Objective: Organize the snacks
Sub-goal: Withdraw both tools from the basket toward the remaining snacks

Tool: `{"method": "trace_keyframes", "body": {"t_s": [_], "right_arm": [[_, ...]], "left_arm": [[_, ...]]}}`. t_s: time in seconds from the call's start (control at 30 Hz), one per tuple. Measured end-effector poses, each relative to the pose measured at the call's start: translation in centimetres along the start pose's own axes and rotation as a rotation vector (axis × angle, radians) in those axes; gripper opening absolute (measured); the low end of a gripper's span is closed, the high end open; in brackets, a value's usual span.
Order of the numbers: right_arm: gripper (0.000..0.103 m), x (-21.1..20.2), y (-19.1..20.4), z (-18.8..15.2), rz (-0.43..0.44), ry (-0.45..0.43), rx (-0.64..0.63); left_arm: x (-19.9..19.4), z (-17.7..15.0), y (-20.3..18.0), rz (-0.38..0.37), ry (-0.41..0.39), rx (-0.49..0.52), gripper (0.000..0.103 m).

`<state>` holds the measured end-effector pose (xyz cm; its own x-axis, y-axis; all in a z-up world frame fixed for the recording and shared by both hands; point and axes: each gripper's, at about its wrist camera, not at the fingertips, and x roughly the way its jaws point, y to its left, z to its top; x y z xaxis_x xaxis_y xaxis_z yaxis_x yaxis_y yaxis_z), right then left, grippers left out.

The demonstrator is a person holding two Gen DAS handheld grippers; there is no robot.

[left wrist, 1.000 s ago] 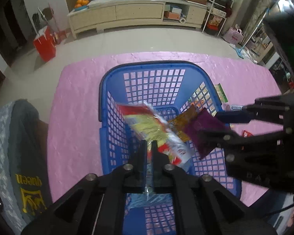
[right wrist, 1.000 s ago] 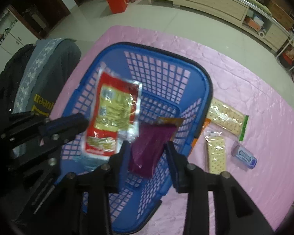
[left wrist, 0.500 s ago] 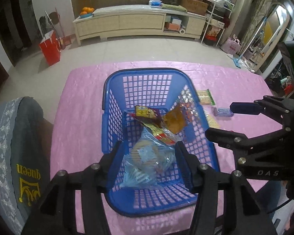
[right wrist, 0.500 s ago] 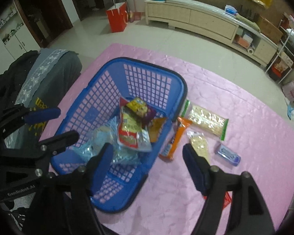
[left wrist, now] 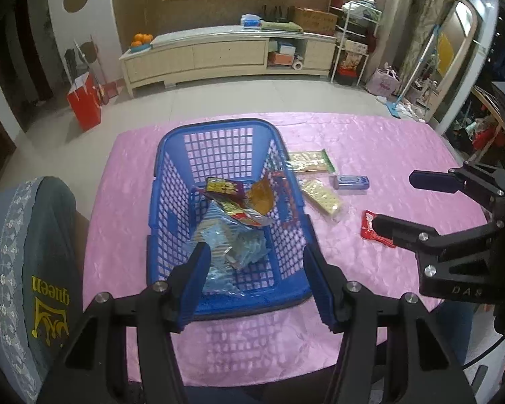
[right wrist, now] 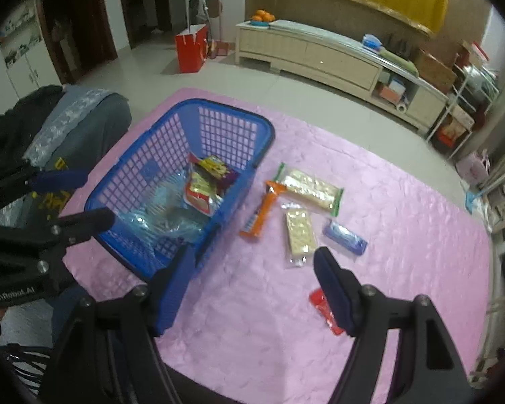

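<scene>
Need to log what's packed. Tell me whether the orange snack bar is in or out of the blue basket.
Out. The orange snack bar lies flat on the pink tablecloth, just beside the blue plastic basket, outside its right wall.

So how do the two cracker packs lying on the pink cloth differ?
The bigger cracker pack has green ends and lies farther from the grippers; the smaller cracker pack is clear, without green. The bigger one lies crosswise in the right wrist view, the smaller one points roughly toward the camera. Both lie flat outside the blue basket, untouched, holding pale crackers.
</scene>
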<state>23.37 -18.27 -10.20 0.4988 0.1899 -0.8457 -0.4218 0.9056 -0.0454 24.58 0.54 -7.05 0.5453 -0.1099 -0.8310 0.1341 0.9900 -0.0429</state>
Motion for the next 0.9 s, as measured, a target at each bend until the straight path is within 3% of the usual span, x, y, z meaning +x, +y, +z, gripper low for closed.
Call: {"method": "trace_keyframes", "body": {"t_s": [0.27, 0.47, 0.9], "right_arm": [[0.077, -1.8, -2.4, -2.4, -0.018, 0.002, -0.002], [0.077, -1.6, -6.3, -4.9, -0.007, 0.033, 0.054], [0.077, 2.1, -12.3, -10.9, 0.047, 0.063, -0.007]], "left_arm": [[0.3, -0.6, -3.9, -0.017, -0.001, 0.026, 0.074], [1.4, -1.2, -8.1, -0.004, 0.002, 0.098, 0.075], [7.9, -2.4, -15.6, -0.048, 0.070, 0.059, 0.075]]}}
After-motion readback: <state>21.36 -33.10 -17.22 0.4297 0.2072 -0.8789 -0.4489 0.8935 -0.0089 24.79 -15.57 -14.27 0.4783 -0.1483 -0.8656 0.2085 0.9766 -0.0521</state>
